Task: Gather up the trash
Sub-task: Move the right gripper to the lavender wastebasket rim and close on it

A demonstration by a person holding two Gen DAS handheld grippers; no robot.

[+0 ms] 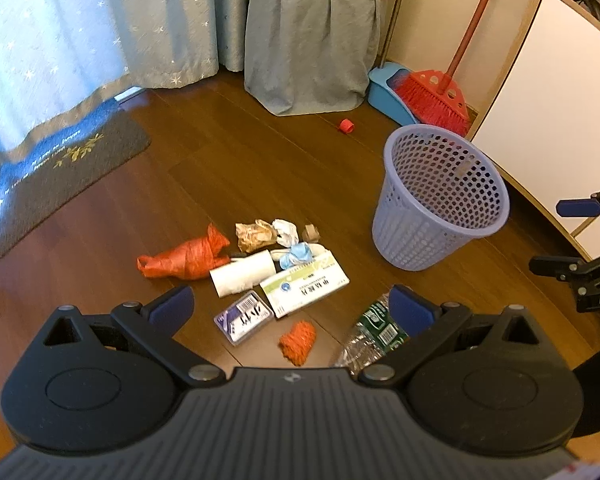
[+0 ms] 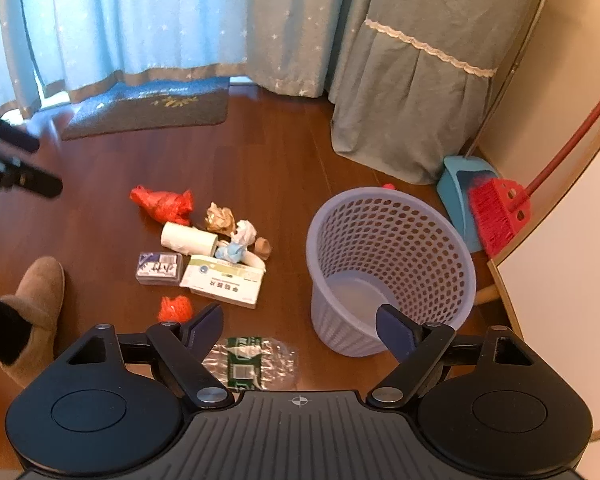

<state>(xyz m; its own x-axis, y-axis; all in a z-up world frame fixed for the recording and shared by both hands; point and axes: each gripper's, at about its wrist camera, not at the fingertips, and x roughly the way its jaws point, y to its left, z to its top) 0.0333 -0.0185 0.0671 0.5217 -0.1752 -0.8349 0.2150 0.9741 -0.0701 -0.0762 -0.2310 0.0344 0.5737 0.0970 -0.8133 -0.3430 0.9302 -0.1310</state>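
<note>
While both tongs [image 1: 290, 308] [image 2: 300, 330] gape empty, bare floor [image 1: 260, 168] rings the basket [image 2: 388, 264].

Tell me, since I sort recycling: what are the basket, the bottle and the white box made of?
Basket: likely matte lilac plastic, moulded with holes. Bottle: clear thin plastic, crushed and glinting, green label. White box: probably printed cardboard, flat folded edges.

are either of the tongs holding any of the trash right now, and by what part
Nothing is held. The left tongs and right tongs both stand open above the floor, with the crushed plastic bottle lying loose below.
</note>
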